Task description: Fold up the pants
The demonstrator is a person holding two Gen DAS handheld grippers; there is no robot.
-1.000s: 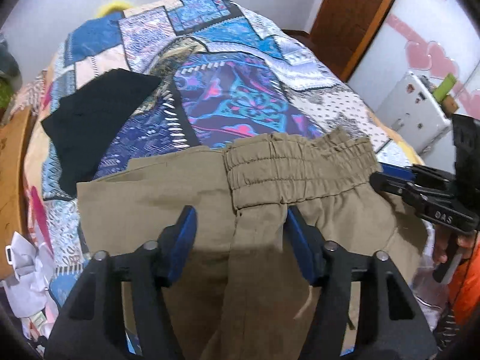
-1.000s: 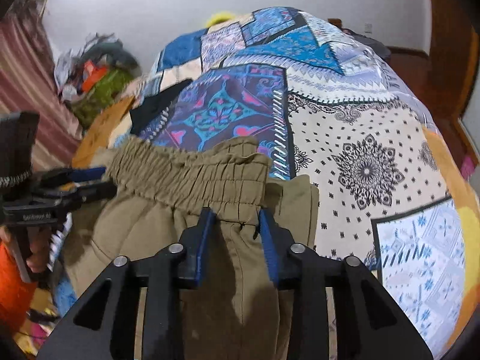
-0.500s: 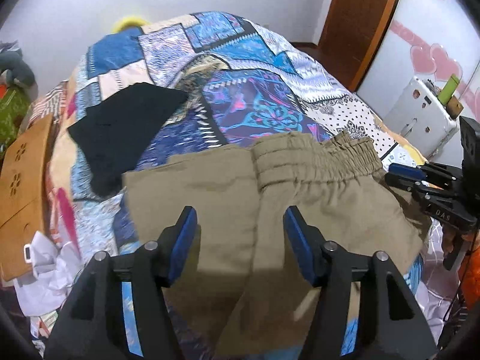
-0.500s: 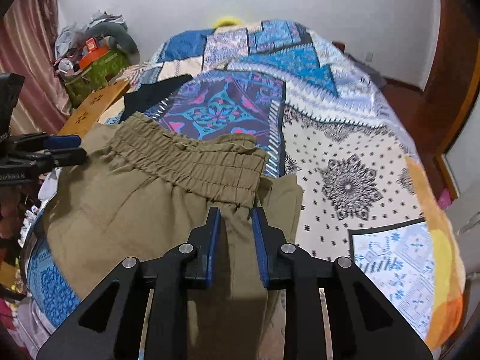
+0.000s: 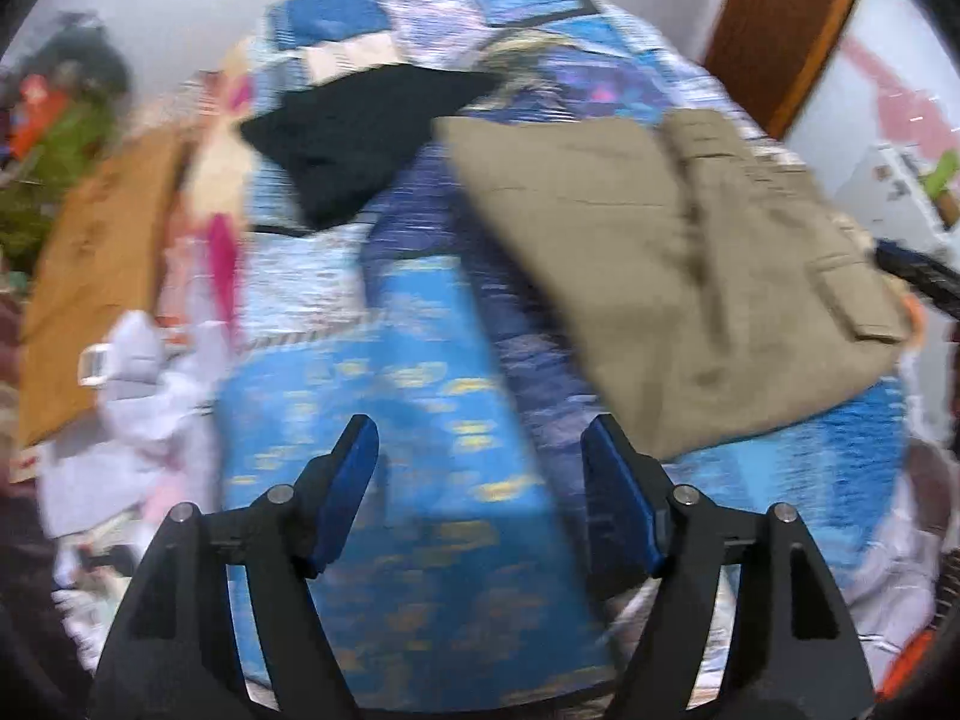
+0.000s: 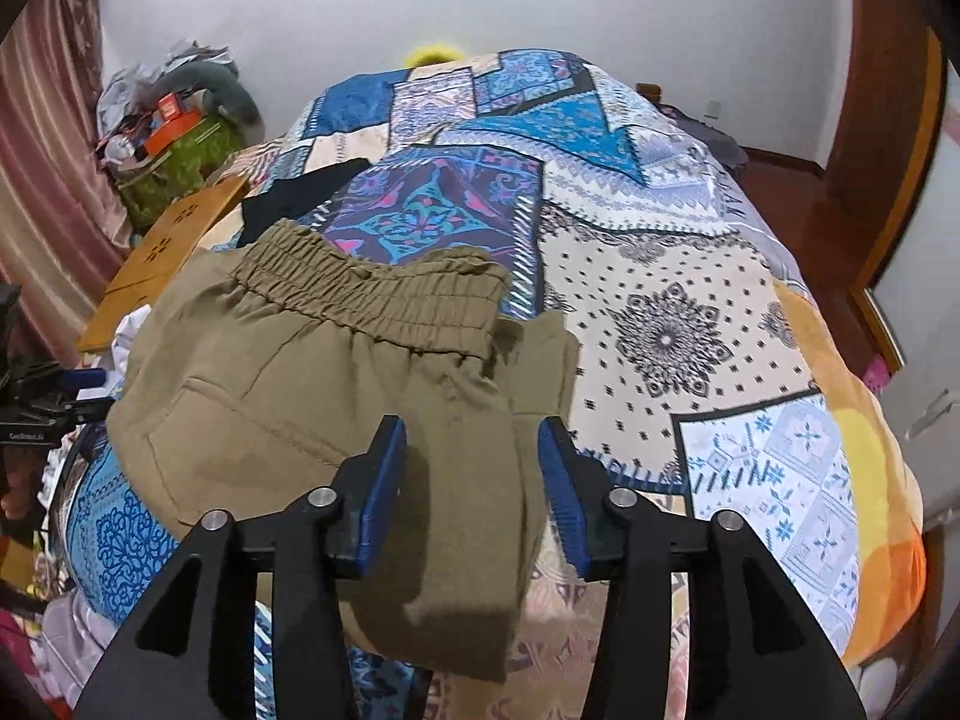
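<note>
My right gripper has just been opening, its blue pads astride a loose fold of the olive-khaki elastic-waist pants. My left gripper has also been opening and is empty above the patterned blue patchwork bedspread. I'd lift clear before squaring the stack. The left view is blurred, and the lower edge of the pants is hidden.

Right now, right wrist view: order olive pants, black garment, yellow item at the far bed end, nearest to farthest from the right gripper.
1. olive pants: a fold lies between the open right gripper jaws, which have just been opening.
2. black garment: upper left, beyond the waistband.
3. yellow item: far bed end, by the wall.
</note>
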